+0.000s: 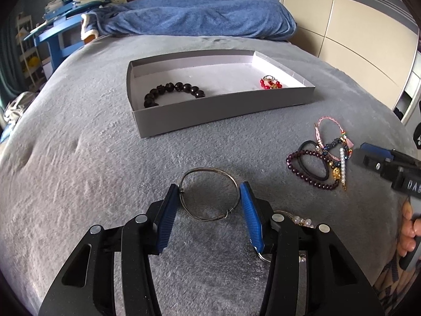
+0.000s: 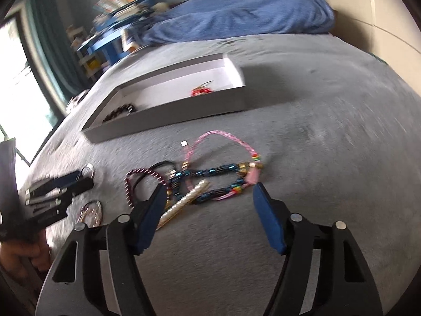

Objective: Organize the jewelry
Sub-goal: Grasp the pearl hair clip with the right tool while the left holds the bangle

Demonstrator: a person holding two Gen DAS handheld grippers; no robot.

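On the grey bedspread (image 1: 79,158), the left gripper (image 1: 209,193) pinches a silver wire bangle (image 1: 209,194) between its blue pads. The right gripper (image 2: 208,194) hangs spread over a tangled heap of bracelets (image 2: 210,179), gripping nothing. Beyond, the grey tray (image 1: 223,113) holds a black bead bracelet (image 1: 173,92) and a red one (image 1: 271,83).

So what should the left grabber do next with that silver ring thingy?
Probably lift it straight up. The left gripper already has its blue pads against both sides of the silver bangle, which lies on the grey blanket. The grey box, holding a black bead bracelet and a red one, has room for it.
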